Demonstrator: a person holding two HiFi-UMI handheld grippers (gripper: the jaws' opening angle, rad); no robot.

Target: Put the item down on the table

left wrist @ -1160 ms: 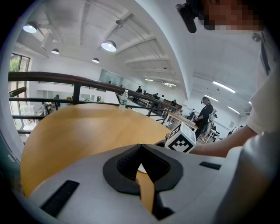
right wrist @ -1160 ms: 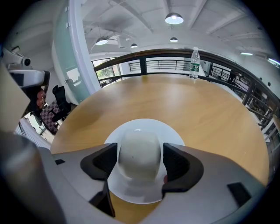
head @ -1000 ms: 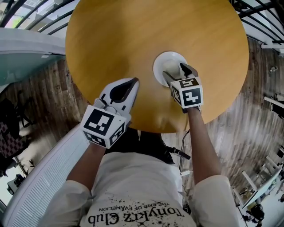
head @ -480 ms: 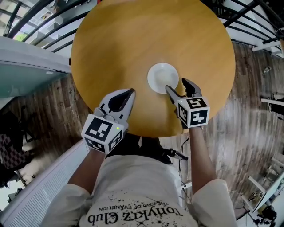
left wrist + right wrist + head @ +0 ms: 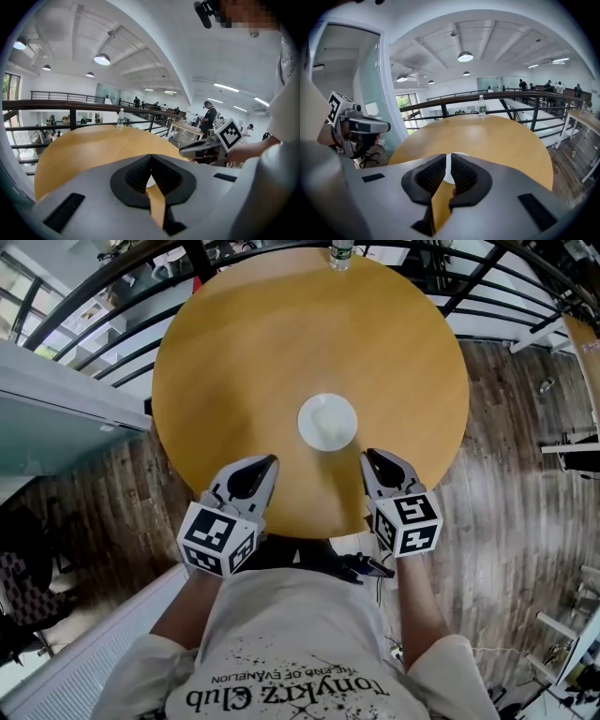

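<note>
A small white plate (image 5: 327, 421) lies alone near the middle of the round wooden table (image 5: 234, 352). My right gripper (image 5: 367, 456) hovers over the table's near edge, apart from the plate. Its jaws have just been closing and now stand shut with nothing between them. In the right gripper view (image 5: 449, 157) only a thin slit remains, and the plate (image 5: 448, 172) shows through it. My left gripper (image 5: 270, 461) hovers at the near left, also shut and empty. In the left gripper view (image 5: 150, 157) its tips meet.
A water bottle (image 5: 341, 253) stands at the table's far edge, in front of a black railing (image 5: 487, 277). Wood floor (image 5: 525, 474) surrounds the table. A glass partition (image 5: 56, 399) runs along the left. People stand at desks (image 5: 187, 127) far behind.
The right gripper has let go of the plate's rim, drawn back toward me and risen, and its jaws have closed. The left gripper also pulled back slightly. The plate stays on the table.
</note>
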